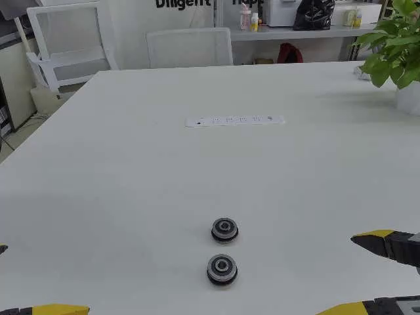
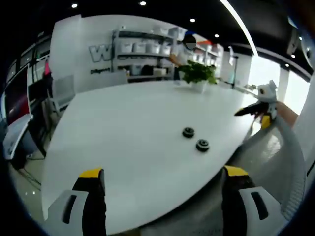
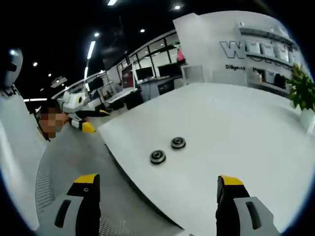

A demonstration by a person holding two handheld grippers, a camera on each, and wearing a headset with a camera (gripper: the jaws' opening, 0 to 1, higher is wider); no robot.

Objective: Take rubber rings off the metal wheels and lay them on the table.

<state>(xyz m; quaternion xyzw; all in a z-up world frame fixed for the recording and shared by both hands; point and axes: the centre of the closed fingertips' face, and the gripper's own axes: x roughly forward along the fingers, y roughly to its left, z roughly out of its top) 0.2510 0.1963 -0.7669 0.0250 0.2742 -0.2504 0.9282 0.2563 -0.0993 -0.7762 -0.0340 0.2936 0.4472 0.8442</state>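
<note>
Two metal wheels with black rubber rings lie flat on the white table [image 1: 131,170], close to its near edge. The farther wheel [image 1: 224,230] [image 2: 188,132] [image 3: 178,143] sits just behind the nearer wheel [image 1: 222,269] [image 2: 202,145] [image 3: 157,157]. My right gripper [image 1: 357,275] [image 3: 157,184] hovers open at the right, well clear of the wheels. My left gripper [image 1: 29,282] [image 2: 165,177] is open at the bottom left, also far from them. Nothing sits between either pair of jaws. Each gripper appears in the other's view: the right gripper [image 2: 256,110] and the left gripper [image 3: 83,115].
A white power strip [image 1: 235,121] is set into the table's middle. A potted plant [image 1: 394,46] stands at the far right corner. Two white chairs [image 1: 190,46] [image 1: 65,46] stand behind the table, with shelves beyond.
</note>
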